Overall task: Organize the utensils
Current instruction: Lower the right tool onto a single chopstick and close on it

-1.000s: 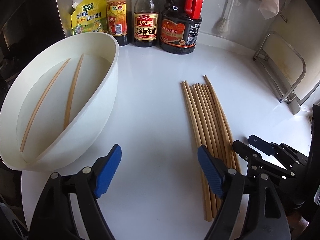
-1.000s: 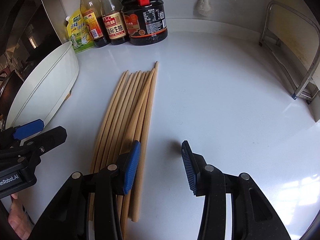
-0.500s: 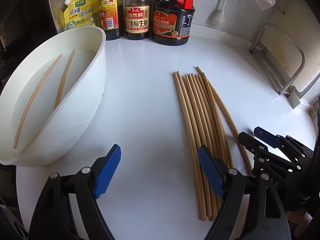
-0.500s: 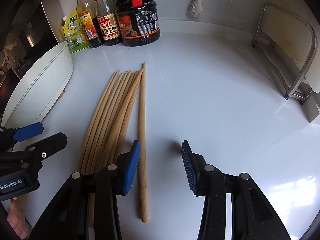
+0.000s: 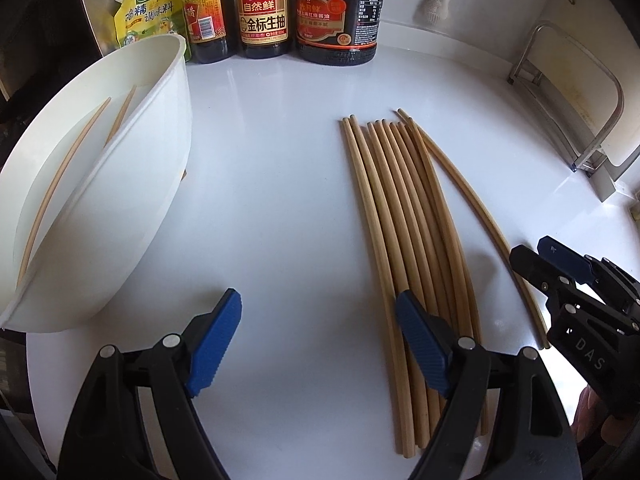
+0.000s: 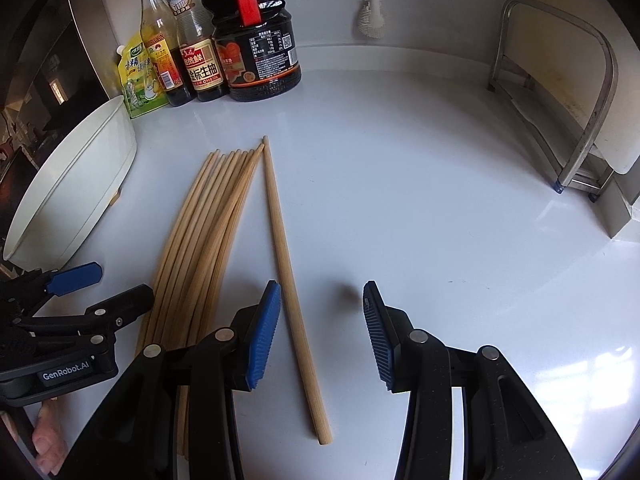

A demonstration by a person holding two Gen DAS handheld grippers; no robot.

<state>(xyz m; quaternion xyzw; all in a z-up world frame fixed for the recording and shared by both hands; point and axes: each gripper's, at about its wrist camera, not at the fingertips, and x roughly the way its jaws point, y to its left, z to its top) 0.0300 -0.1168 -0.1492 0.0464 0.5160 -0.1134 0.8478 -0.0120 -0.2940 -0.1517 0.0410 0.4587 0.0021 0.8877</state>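
Several wooden chopsticks (image 5: 404, 216) lie in a bundle on the white counter; they also show in the right wrist view (image 6: 208, 232). One chopstick (image 6: 286, 272) lies apart on the bundle's right side, between my right gripper's open jaws. My right gripper (image 6: 320, 332) is open and empty just above it. My left gripper (image 5: 320, 336) is open and empty, left of the bundle, its right finger (image 5: 420, 340) over the bundle's near end. A white oval basin (image 5: 132, 208) at the left holds two chopsticks (image 5: 72, 160).
Three sauce bottles (image 5: 262, 8) and a yellow seasoning pouch (image 5: 144, 12) stand at the back. A metal rack (image 6: 568, 92) with a cutting board stands at the right. A dish brush (image 6: 370, 4) hangs on the back wall.
One chopstick has been pushed out of the bundle to the right and now lies apart. Both grippers have shifted slightly; both stay open.
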